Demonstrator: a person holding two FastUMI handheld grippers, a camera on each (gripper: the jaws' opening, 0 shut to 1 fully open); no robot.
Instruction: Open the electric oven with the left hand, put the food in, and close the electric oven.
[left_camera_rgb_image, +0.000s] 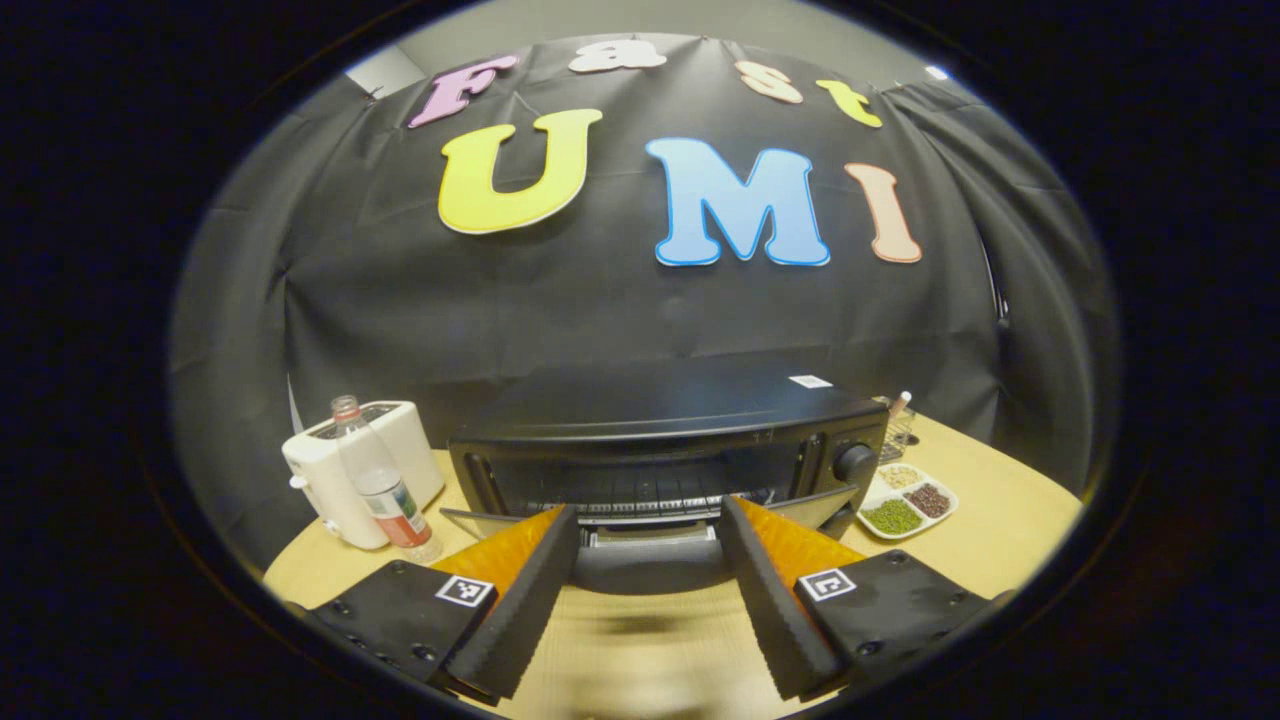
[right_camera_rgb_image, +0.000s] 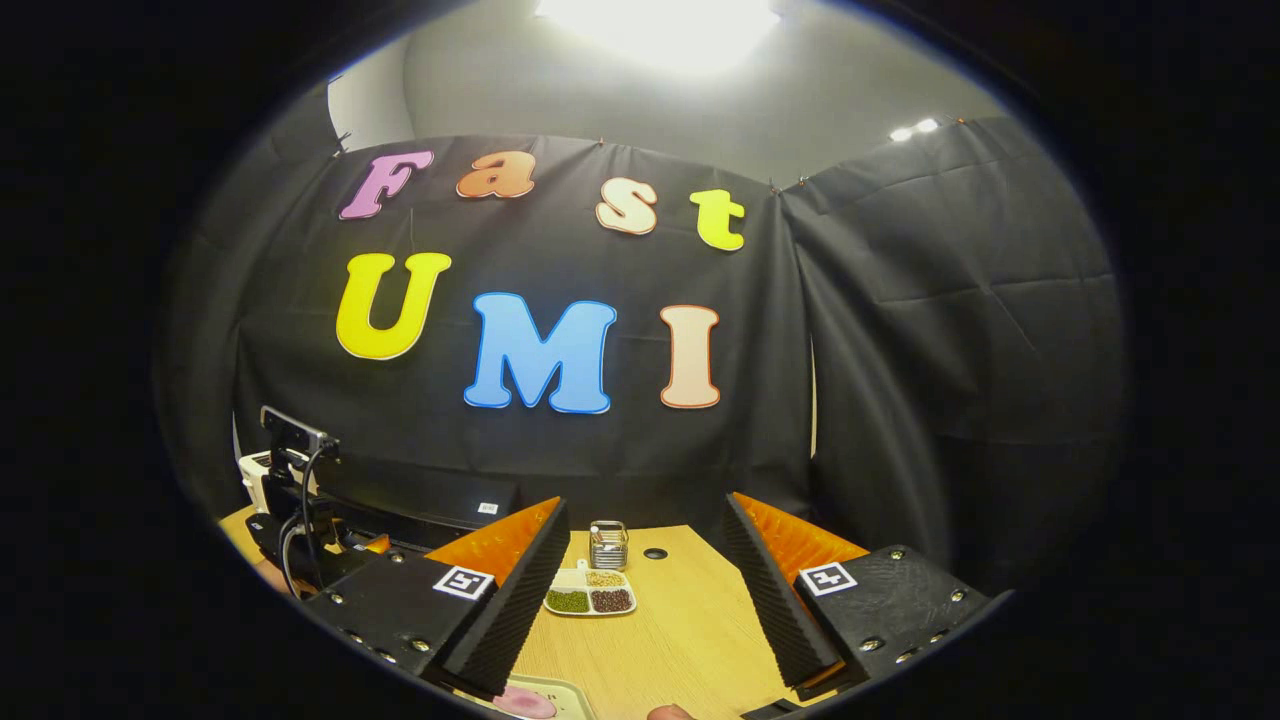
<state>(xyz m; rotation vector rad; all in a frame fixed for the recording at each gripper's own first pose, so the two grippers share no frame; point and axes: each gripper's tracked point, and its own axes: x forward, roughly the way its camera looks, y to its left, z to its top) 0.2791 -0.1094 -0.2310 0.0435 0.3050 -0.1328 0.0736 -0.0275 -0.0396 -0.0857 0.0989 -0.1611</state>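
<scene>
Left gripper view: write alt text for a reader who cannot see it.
The open left gripper faces a black electric oven on a wooden table, its glass door partly lowered. A white toaster and clear plastic bottle stand left; a white divided dish of beans sits right.

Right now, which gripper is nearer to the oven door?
The left gripper. It is open just in front of the oven door, which hangs partly open. The right gripper is open farther off, with the oven to its left.

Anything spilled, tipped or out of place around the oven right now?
Nothing stands out. The oven door hangs open, as the job requires; the bottle stands upright beside the toaster, and the sectioned dish holds its beans.
</scene>
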